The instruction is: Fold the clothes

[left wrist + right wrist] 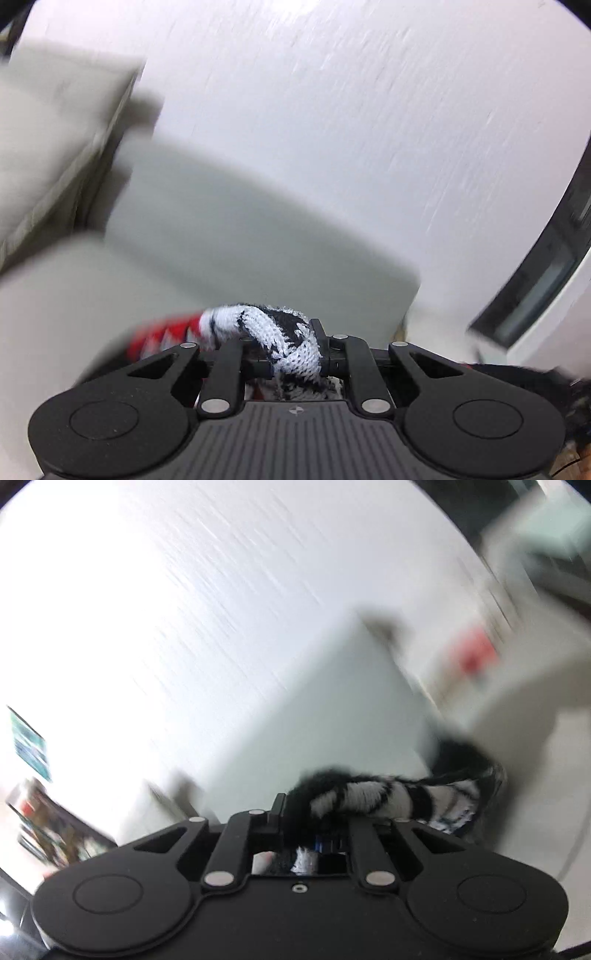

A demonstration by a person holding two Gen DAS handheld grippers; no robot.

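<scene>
A knitted garment in white, black and red [280, 332] is bunched between the jaws of my left gripper [284, 350], which is shut on it; a red and white patterned part trails off to the left, blurred. In the right wrist view, a black and white knitted part of the garment [373, 794] is pinched in my right gripper [314, 823], shut on it, and drapes off to the right. Both grippers are raised and face a white wall. The rest of the garment hangs below, hidden.
A pale grey-green cushioned surface [240, 229] lies ahead, with a beige cushion [55, 129] at the left. A dark window frame [546, 258] stands at the right. In the right wrist view, cluttered shelves [40, 819] sit low left and a blurred red item [476, 653] at the right.
</scene>
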